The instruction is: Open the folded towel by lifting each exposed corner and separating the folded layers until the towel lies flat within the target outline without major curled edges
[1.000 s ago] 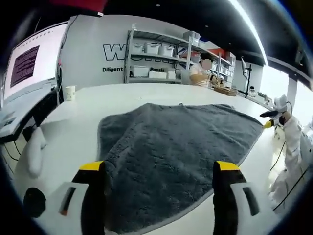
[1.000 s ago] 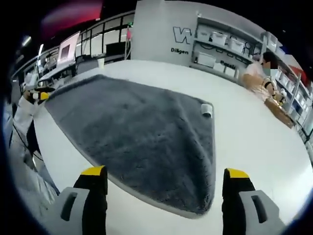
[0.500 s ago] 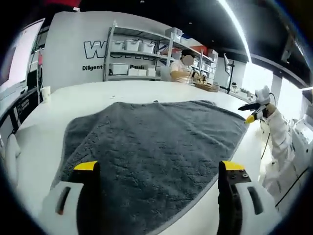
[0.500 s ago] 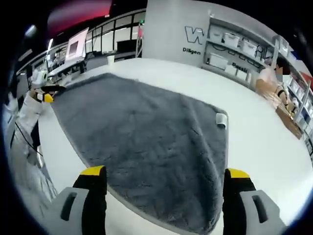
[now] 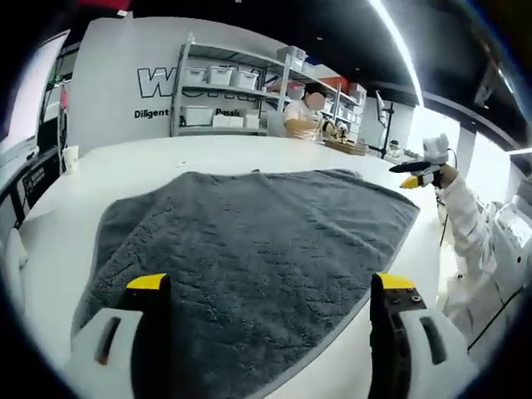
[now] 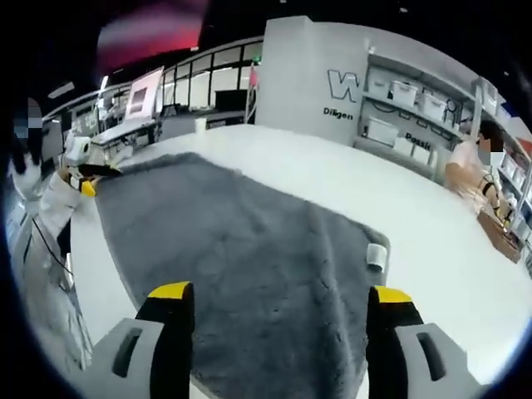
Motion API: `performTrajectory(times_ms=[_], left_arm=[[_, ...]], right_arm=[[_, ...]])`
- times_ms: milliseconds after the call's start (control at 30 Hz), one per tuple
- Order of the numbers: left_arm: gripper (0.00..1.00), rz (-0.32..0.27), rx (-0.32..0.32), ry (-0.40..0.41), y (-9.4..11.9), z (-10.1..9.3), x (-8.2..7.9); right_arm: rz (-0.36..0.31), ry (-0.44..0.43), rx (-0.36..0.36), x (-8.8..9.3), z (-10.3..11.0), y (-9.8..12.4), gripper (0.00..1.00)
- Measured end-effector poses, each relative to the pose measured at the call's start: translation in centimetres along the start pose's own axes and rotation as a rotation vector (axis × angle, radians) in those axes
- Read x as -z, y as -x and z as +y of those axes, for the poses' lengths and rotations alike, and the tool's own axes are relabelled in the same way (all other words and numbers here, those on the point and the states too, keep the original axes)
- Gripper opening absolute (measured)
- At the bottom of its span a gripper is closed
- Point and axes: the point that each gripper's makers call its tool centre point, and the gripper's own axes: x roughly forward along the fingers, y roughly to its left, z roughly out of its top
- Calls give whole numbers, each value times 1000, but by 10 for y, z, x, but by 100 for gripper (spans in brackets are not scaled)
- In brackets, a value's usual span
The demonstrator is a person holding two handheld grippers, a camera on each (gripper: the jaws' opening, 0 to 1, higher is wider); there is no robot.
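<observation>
Towel (image 5: 249,249) edges lie flat on white table (image 5: 208,154), both grippers apart.

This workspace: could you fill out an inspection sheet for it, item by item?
Surface: white table, bare around the cloth.
Job's things: grey towel spread open, mostly flat; white tag at one edge.
Clutter: paper cup near the table's far edge.
Grippers: left hand-held gripper and right hand-held gripper both open, above the towel, holding nothing.
Cables: thin cable beside the sleeve.
Surroundings: shelves with white bins; a seated person; monitor.
</observation>
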Motion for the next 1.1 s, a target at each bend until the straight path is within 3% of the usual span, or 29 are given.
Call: performTrajectory(times_ms=[133,267,500,667,1100], left_arm=[[98,0,5,-1,0,-1,0],[98,13,0,5,-2,-1,5],[98,27,-1,3,-3,-1,10],[97,23,4,8,-2,-1,11],[97,26,0,8,0,-2,13]], right_arm=[[-16,5,4,-6,-4,0,72],[-58,26,70,-28,-35,-3,67],[-81,39,130,-44,-67,-9,57],[-58,44,160,-47,-86,-17,50],[32,52,223,-54,-131,-40,48]])
